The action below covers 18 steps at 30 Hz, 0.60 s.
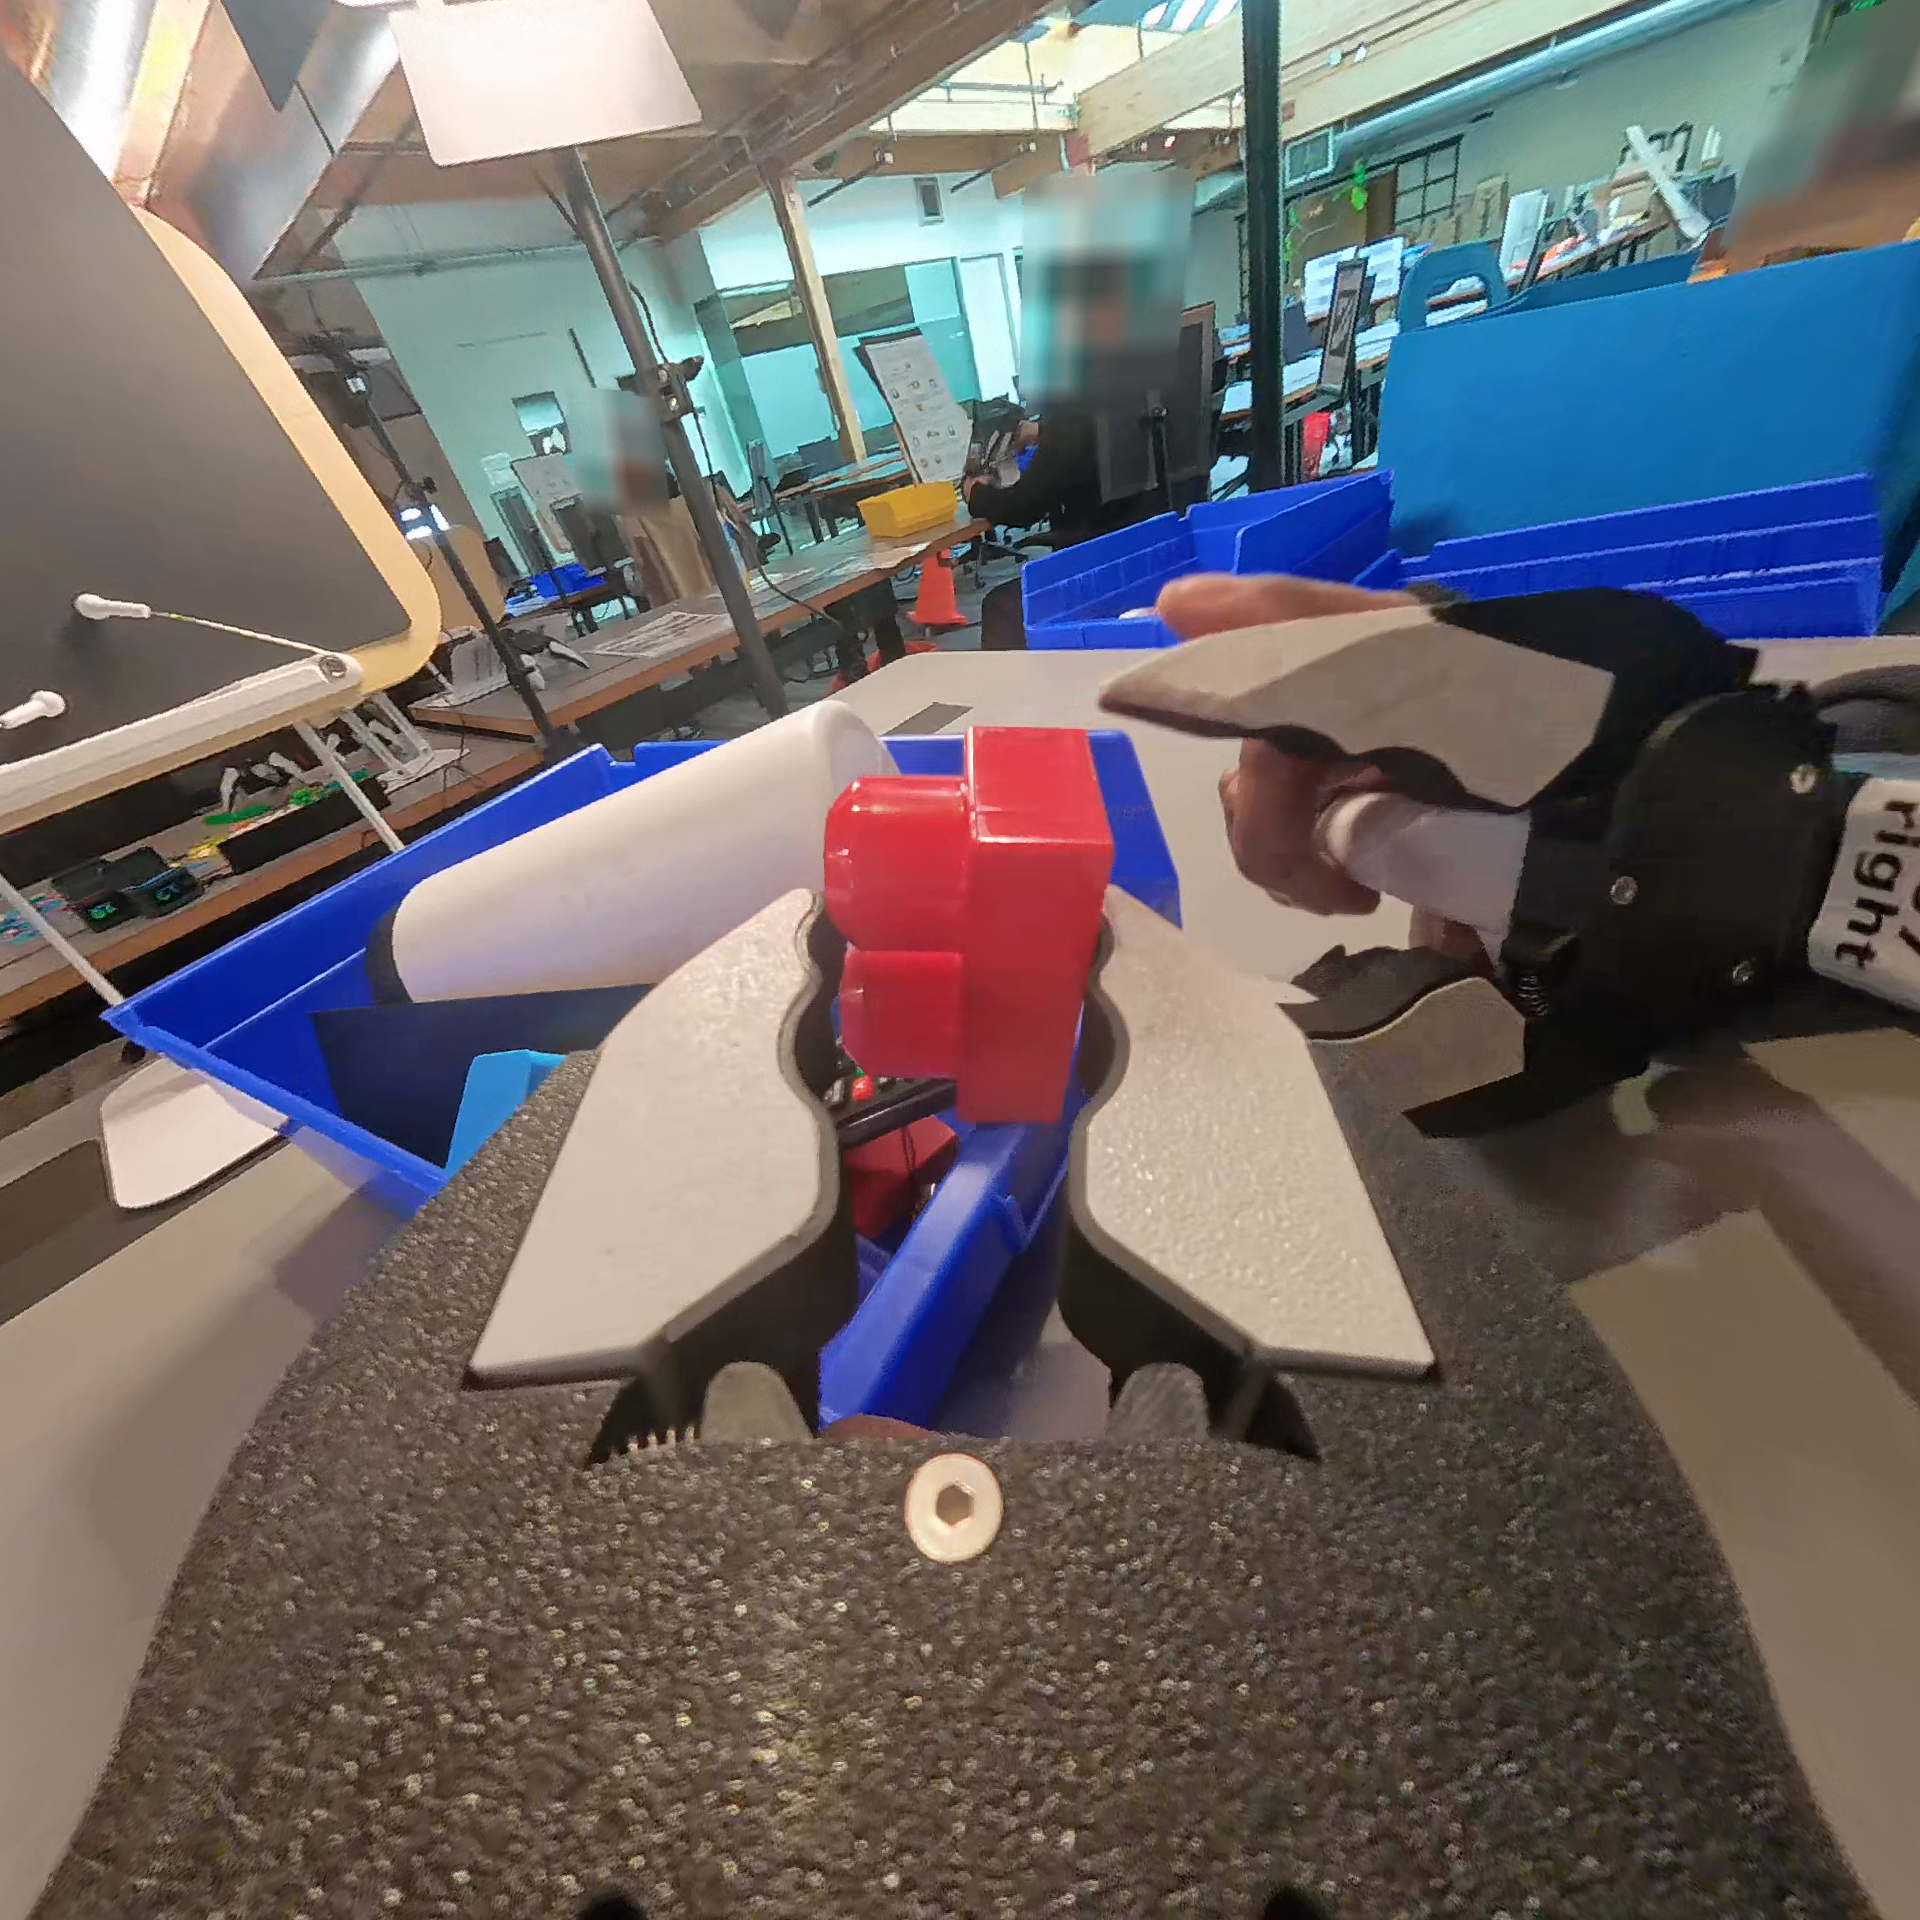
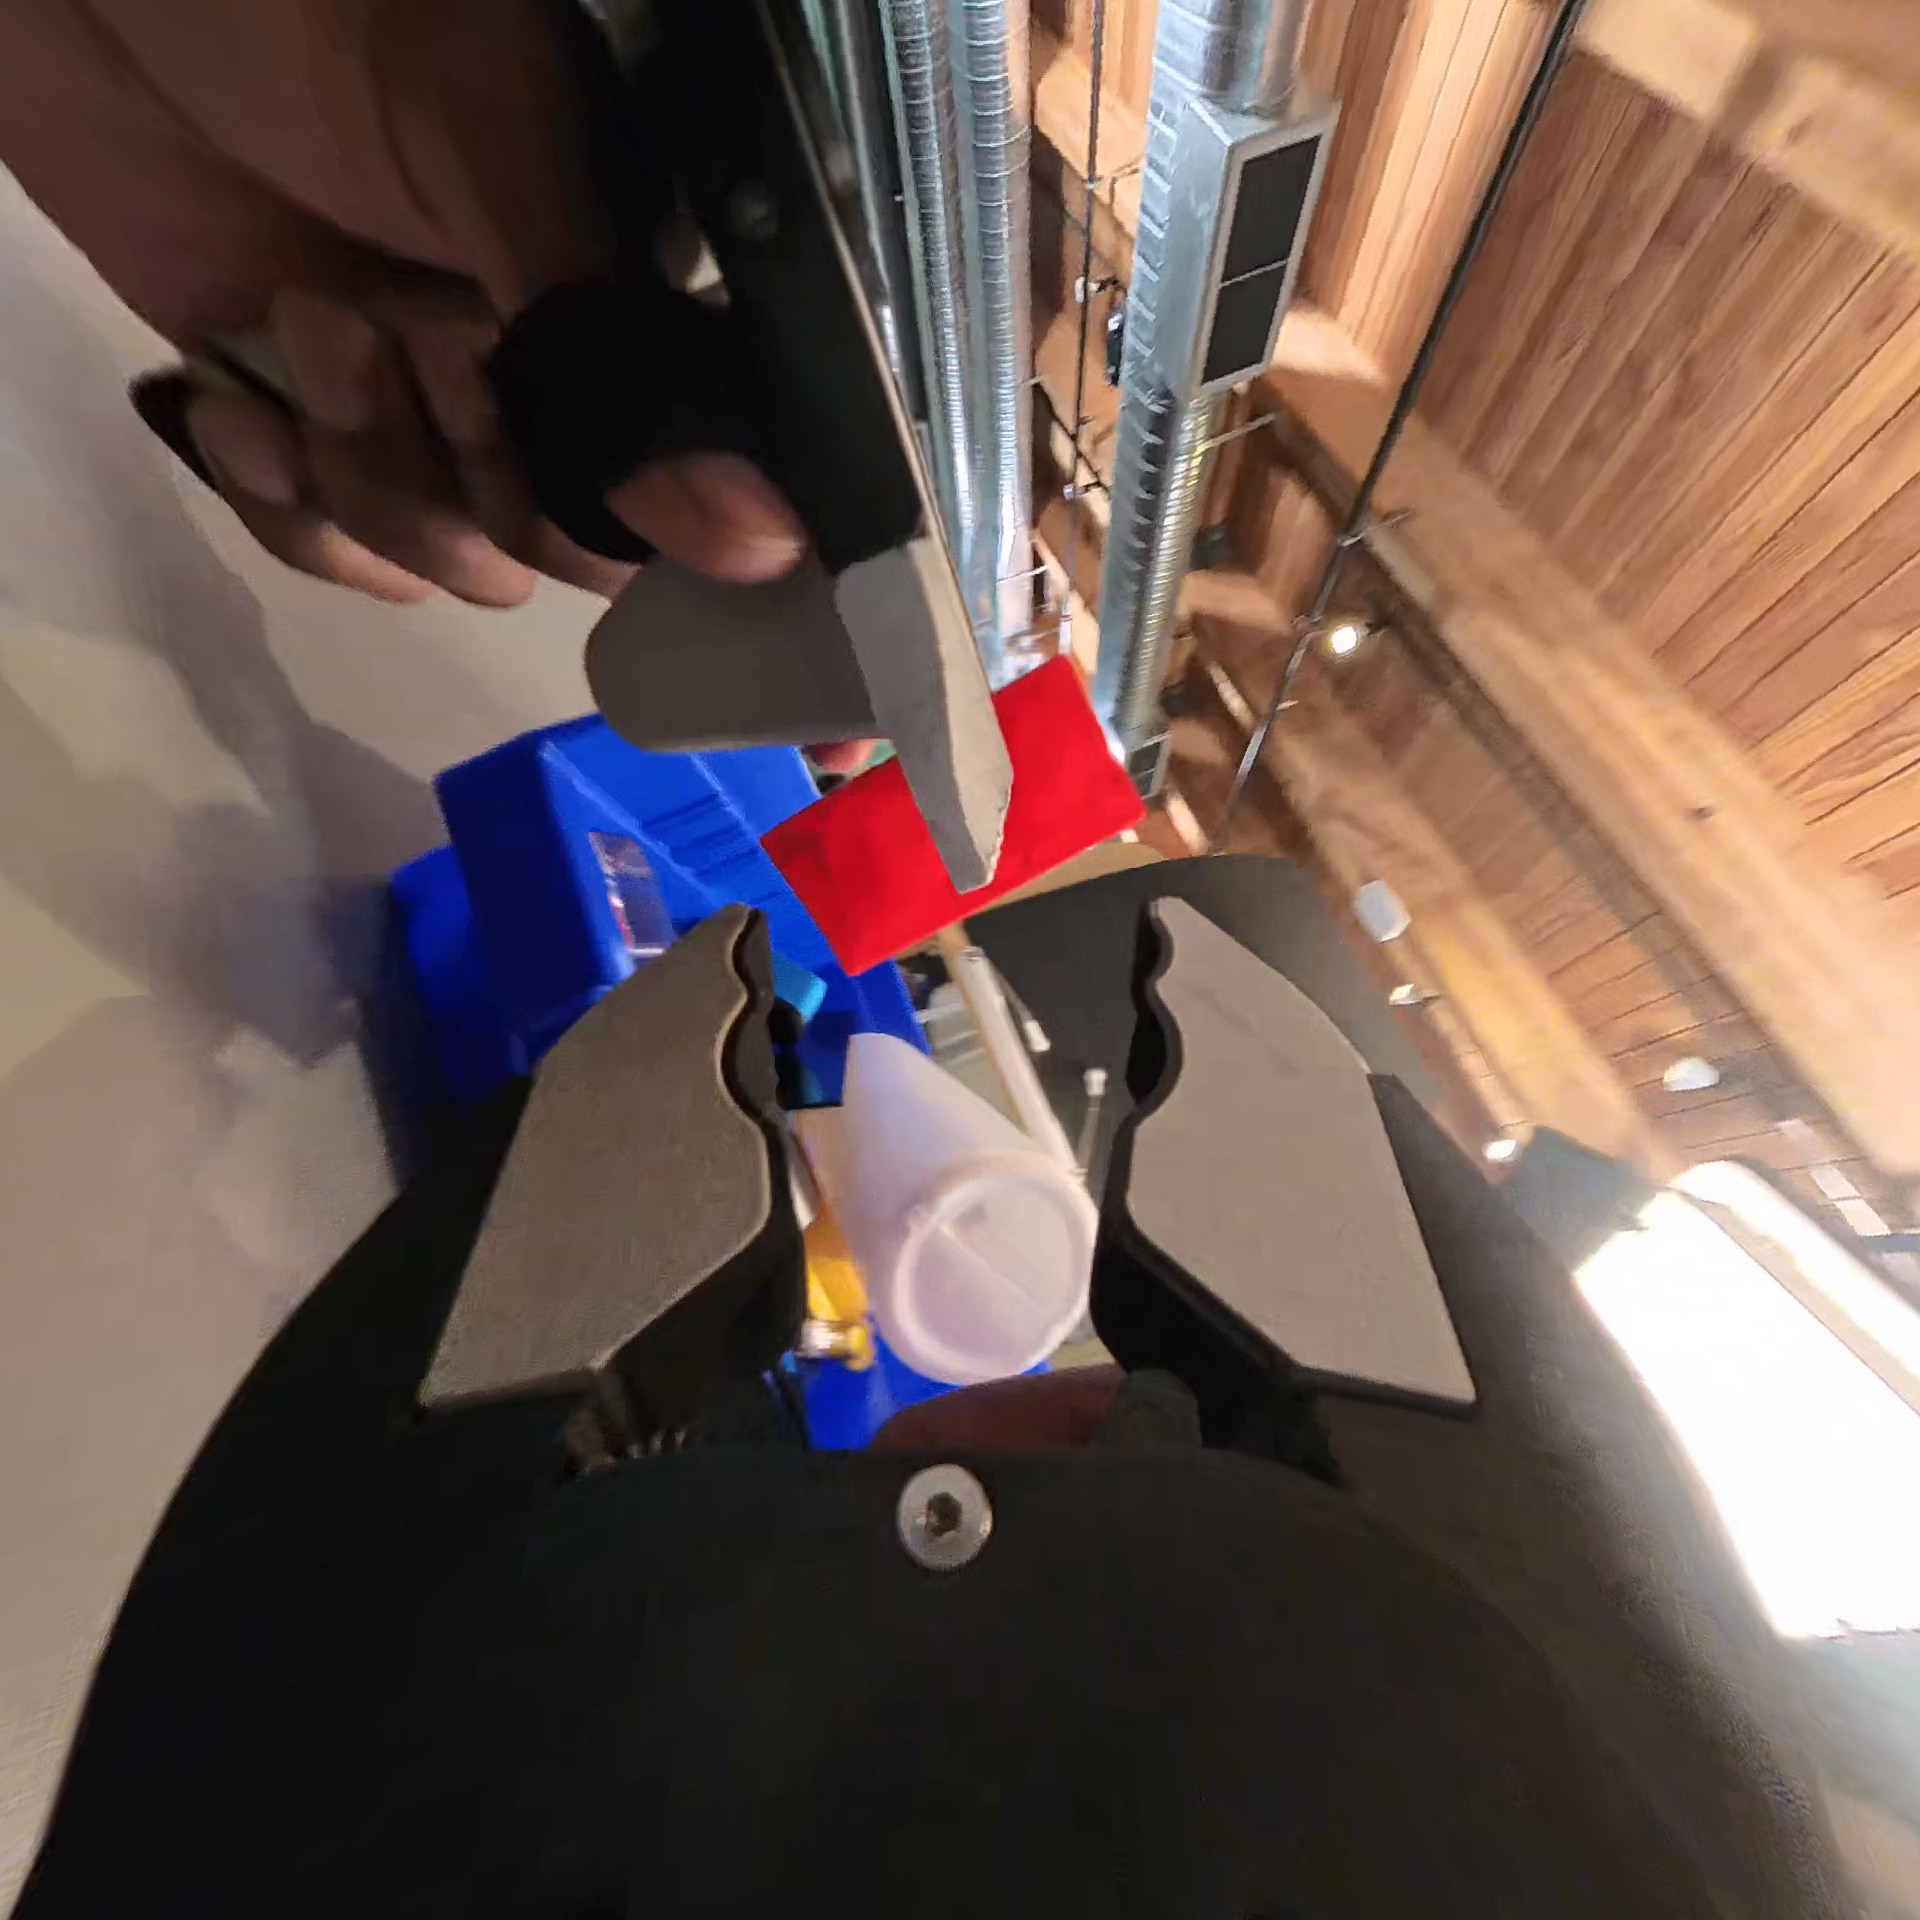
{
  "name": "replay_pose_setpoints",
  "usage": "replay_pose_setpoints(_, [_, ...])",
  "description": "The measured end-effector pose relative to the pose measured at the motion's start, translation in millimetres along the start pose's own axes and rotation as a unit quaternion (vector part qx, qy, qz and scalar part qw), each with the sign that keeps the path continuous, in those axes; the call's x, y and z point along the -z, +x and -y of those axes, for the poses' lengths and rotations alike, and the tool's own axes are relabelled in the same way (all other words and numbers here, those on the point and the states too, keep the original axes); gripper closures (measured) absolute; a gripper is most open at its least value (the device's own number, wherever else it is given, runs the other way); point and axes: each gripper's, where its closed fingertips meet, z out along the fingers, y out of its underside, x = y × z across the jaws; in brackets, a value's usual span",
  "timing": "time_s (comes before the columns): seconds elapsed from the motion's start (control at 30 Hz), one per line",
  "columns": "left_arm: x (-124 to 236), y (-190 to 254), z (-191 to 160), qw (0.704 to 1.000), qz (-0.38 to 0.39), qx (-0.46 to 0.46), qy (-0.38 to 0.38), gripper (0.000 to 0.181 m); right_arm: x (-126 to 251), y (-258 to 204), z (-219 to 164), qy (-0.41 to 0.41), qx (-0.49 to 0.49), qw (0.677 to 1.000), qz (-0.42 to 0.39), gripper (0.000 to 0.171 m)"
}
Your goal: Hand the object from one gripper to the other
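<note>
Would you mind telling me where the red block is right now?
In the left wrist view, the red block sits clamped between the left gripper fingers, above the blue bin, with the open right gripper nearby at right.

Grey desk with a blue bin on it

The desk (image 1: 1039, 675) has a plain light-grey top with a short dark strip near its far edge; a blue bin (image 1: 260, 997) stands directly on it, open side up; beside the bin, a flat silver stand foot (image 1: 177, 1143) rests on the desk's left part.
</note>
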Motion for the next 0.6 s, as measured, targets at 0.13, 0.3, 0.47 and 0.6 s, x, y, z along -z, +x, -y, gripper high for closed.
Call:
replay_pose_setpoints(0.13, [-1, 3, -5, 1.0, -0.001, -0.012, -0.015, 0.137, -6, -2, 2, 0.005, 0.11, 0.993, -0.036, 0.095])
replay_pose_setpoints(0.3, [-5, 14, -15, 0.999, -0.019, -0.014, -0.039, 0.137, -13, -14, -3, -0.027, 0.161, 0.986, -0.038, 0.082])
replay_pose_setpoints(0.47, [-8, 19, -26, 0.998, -0.027, -0.006, -0.065, 0.137, -15, -19, -6, -0.047, 0.175, 0.983, -0.036, 0.096])
replay_pose_setpoints(0.6, [-9, 18, -26, 0.998, -0.037, 0.007, -0.056, 0.137, -15, -19, -11, -0.066, 0.138, 0.988, -0.029, 0.096])
